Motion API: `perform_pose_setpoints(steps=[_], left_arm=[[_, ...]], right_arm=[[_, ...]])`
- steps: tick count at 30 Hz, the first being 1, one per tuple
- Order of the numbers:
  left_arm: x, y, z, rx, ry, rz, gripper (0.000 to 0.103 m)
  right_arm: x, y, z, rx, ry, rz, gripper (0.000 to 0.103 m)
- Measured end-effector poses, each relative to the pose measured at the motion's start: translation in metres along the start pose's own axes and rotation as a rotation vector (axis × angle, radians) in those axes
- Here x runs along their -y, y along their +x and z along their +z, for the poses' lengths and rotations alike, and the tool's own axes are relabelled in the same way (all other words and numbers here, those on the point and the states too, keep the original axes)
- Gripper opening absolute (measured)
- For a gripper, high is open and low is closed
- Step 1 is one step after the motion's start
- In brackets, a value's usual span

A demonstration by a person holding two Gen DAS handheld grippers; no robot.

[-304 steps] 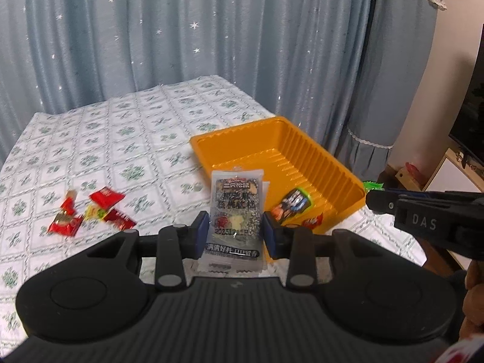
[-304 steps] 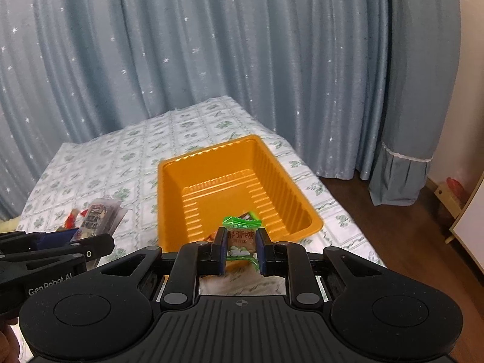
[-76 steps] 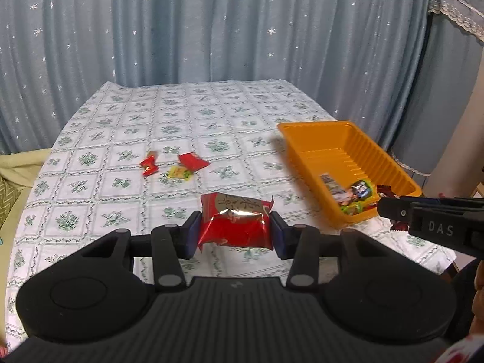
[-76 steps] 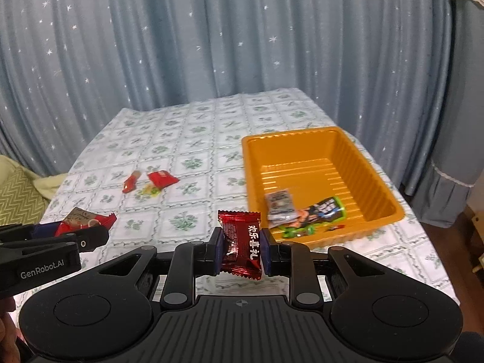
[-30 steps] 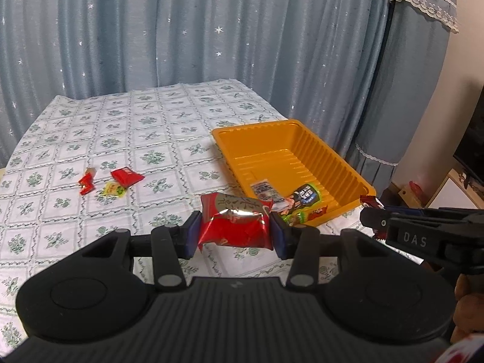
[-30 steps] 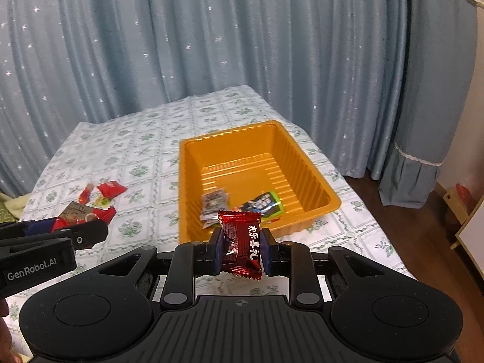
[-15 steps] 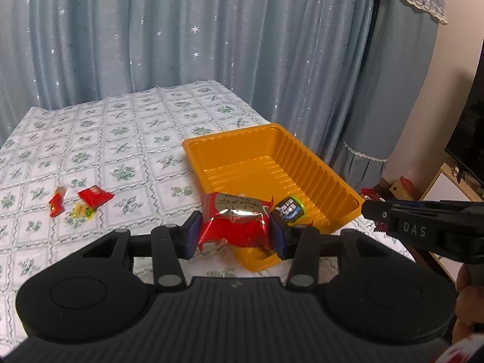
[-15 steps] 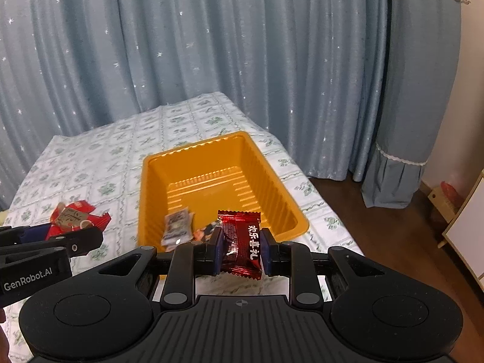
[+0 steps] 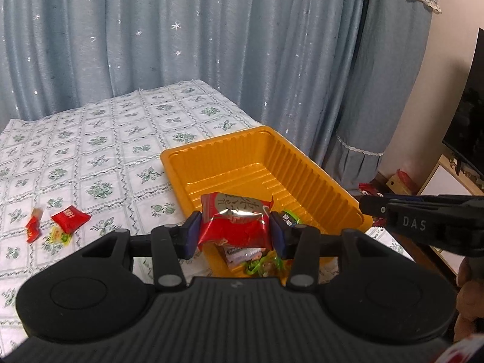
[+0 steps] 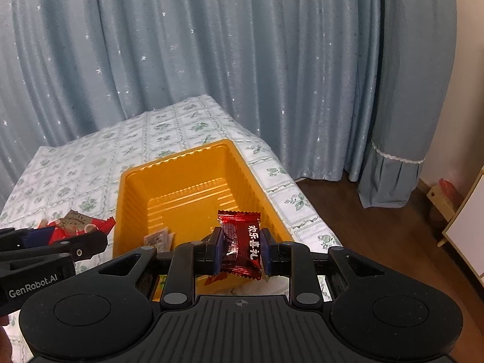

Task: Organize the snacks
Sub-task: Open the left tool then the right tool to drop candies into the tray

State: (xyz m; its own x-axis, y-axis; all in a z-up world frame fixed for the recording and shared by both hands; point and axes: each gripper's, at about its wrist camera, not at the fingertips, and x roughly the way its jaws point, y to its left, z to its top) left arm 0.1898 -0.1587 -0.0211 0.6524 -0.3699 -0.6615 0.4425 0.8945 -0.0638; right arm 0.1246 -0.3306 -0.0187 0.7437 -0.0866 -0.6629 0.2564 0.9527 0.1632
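My left gripper (image 9: 234, 231) is shut on a red and gold snack packet (image 9: 234, 222), held above the near end of the orange tray (image 9: 314, 169). My right gripper (image 10: 240, 251) is shut on a dark red candy packet (image 10: 242, 242), held over the near right part of the same tray (image 10: 133, 187). Several snack packets (image 9: 242, 254) lie in the tray's near end, partly hidden by the fingers. Three small snacks, a red packet (image 9: 70, 214) among them, lie on the tablecloth to the left.
The table has a white and green patterned cloth (image 9: 90, 139). Blue starred curtains (image 9: 181, 36) hang behind it. Wooden floor (image 10: 378, 220) and white furniture (image 10: 466, 227) are to the right of the table. The right gripper's body (image 9: 423, 224) shows at right in the left wrist view.
Both grippers have moved closer to the tray with their packets held. The tray now sits directly under both sets of fingers.
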Motion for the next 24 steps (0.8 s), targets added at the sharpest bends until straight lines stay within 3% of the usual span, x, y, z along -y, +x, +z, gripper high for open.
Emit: perform_pose_setpoints(steps=[12, 15, 24], left_arm=[[0.003, 0.049, 0.007, -0.032, 0.038, -0.03, 0.047], [0.001, 0.058, 0.006, -0.037, 0.039, -0.054, 0.06], [-0.022, 0.04, -0.005, -0.033, -0.009, 0.008, 0.061]], right_arm=[[0.01, 0.025, 0.01, -0.006, 0.031, 0.008, 0.025], [0.012, 0.028, 0.01, -0.011, 0.039, 0.01, 0.026], [0.007, 0.031, 0.01, -0.018, 0.038, 0.025, 0.026]])
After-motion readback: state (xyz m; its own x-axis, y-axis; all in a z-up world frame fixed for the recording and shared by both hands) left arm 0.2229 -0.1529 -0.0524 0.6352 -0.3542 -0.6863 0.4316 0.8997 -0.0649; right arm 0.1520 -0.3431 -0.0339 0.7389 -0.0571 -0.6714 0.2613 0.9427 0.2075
